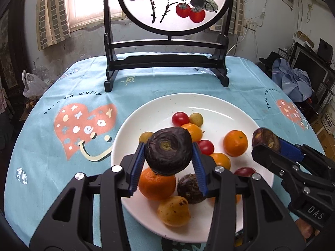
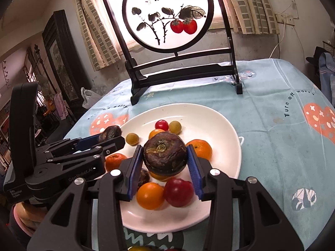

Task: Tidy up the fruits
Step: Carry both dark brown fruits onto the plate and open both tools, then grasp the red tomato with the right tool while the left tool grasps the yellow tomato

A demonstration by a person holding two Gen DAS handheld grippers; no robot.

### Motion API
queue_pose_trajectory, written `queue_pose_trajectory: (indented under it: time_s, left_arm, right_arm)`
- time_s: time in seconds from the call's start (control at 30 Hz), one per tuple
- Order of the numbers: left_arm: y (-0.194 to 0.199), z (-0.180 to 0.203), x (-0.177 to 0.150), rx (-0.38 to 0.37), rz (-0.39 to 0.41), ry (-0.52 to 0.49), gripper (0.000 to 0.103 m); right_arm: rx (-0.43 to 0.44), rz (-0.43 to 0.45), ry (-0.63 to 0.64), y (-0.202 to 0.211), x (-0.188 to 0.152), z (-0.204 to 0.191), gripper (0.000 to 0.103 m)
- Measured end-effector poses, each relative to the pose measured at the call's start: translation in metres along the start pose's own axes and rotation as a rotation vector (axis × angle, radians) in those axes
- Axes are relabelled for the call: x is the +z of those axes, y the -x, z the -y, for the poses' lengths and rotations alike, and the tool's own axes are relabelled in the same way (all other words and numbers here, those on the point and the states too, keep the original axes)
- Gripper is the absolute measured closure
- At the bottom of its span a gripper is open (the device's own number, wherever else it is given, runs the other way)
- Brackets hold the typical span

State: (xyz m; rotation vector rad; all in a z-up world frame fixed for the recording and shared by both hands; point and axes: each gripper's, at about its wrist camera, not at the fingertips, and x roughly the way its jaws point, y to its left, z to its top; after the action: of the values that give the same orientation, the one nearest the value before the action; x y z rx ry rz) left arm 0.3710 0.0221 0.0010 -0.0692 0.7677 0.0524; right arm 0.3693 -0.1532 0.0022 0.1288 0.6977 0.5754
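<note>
Here, above the round white ceramic plate [image 1: 211, 104] on the blue patterned tablecloth [image 1: 73, 87] of the surface, you hold two dark, wrinkled brown water chestnuts, one in each set of tongs. The left tongs [image 1: 168, 152] clasp the left-hand chestnut [image 1: 168, 150] between blue ribbed pads; the right tongs [image 2: 165, 155] clasp the right-hand chestnut [image 2: 165, 152] the same way. Each chestnut bulges past its pads, seated near the tips rather than deep in the jaws, and the grip looks light.

That is your risk. The skins are rounded and hard, so a small tilt or a jolt could squeeze either one out forward. A falling chestnut would land among the orange tangerines [image 1: 157, 183], red cherry tomatoes [image 1: 180, 118] and small yellow-green fruits [image 1: 196, 118] crowded below, and could knock a round one over the shallow rim onto the cloth.

The two tongs also ride near each other; drifting inward could clip one against the other. The black-framed persimmon screen [image 1: 167, 21] stands well behind the plate.
</note>
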Motion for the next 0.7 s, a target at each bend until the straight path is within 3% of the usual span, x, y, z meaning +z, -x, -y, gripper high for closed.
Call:
queue_pose_trajectory:
  time_s: [0.03, 0.1, 0.23, 0.47, 0.63, 0.7]
  left_arm:
    - [0.003, -0.001, 0.0, 0.009, 0.01, 0.004, 0.036]
    - [0.014, -0.002, 0.0, 0.035, 0.045, 0.017, 0.019]
    - [0.045, -0.001, -0.009, 0.052, 0.093, 0.0, 0.008]
    - [0.081, -0.012, -0.061, 0.045, 0.109, 0.012, 0.002]
    - [0.064, -0.023, -0.102, -0.002, -0.033, 0.071, 0.002]
    - [0.062, -0.024, -0.108, -0.011, -0.053, 0.083, 0.002]
  right_arm:
    - [-0.004, -0.003, 0.0, 0.002, 0.0, 0.0, 0.052]
    - [0.01, -0.011, -0.008, 0.008, 0.002, 0.001, 0.044]
    - [0.041, 0.022, -0.016, 0.033, -0.001, 0.001, 0.041]
    - [0.074, -0.022, 0.003, 0.062, -0.04, 0.005, 0.041]
    - [0.042, -0.103, -0.014, 0.064, -0.074, 0.014, 0.041]
    - [0.02, -0.12, -0.017, 0.064, -0.079, 0.015, 0.041]
